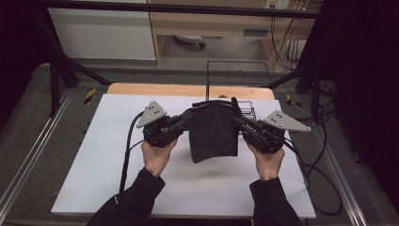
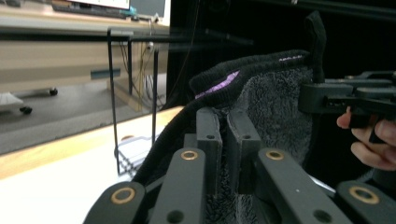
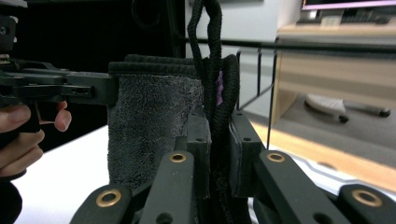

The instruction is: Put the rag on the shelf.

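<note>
A dark grey towel (image 1: pixel 212 134) hangs folded in the air above the white table top (image 1: pixel 117 183), held by its upper edge. My left gripper (image 1: pixel 192 114) is shut on the towel's upper left corner; in the left gripper view the towel (image 2: pixel 275 102) shows a purple-stitched black hem between the jaws. My right gripper (image 1: pixel 235 115) is shut on the upper right corner, where a black hanging loop (image 3: pixel 205 51) stands up above the towel (image 3: pixel 149 121). The lower edge hangs free just above the table.
A black wire rack (image 1: pixel 237 80) stands at the back of the table behind the towel, with a low wire basket (image 2: pixel 133 154) at its foot. Cables (image 1: pixel 324 179) trail off the right side. A wooden strip (image 1: pixel 155 89) borders the far edge.
</note>
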`<state>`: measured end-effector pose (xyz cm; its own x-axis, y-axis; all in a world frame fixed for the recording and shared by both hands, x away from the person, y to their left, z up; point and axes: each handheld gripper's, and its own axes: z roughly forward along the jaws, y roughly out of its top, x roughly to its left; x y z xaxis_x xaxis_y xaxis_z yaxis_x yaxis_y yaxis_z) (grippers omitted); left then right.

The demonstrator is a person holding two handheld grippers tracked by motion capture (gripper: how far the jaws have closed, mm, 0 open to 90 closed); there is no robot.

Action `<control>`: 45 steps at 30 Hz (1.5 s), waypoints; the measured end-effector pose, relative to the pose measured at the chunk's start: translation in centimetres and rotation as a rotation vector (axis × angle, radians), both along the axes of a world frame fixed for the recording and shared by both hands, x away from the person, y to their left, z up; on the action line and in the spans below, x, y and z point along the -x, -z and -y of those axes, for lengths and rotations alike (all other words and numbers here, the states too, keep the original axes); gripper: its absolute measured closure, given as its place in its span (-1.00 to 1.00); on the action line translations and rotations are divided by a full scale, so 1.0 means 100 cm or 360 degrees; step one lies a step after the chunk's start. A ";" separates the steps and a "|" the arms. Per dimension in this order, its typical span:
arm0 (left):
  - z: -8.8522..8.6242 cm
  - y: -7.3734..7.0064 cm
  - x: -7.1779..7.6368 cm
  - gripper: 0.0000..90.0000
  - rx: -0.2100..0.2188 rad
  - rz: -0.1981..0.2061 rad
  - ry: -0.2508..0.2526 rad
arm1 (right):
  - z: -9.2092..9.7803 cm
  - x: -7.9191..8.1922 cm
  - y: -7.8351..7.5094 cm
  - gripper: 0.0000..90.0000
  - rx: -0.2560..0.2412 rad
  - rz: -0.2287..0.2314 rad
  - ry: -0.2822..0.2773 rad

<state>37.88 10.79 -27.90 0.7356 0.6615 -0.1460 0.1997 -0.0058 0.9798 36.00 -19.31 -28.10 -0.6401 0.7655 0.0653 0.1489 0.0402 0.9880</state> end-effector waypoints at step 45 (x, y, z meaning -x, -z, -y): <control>0.073 -0.172 -0.075 0.87 0.0065 0.0356 -0.0075 | 0.034 -0.058 -0.147 0.81 -0.0104 0.0467 0.0304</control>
<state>45.43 3.50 -10.67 0.7211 0.6928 -0.0102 -0.0233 0.0389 0.9990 41.76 -22.67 -13.40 -0.4844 0.8736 -0.0477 -0.1432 -0.0254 0.9894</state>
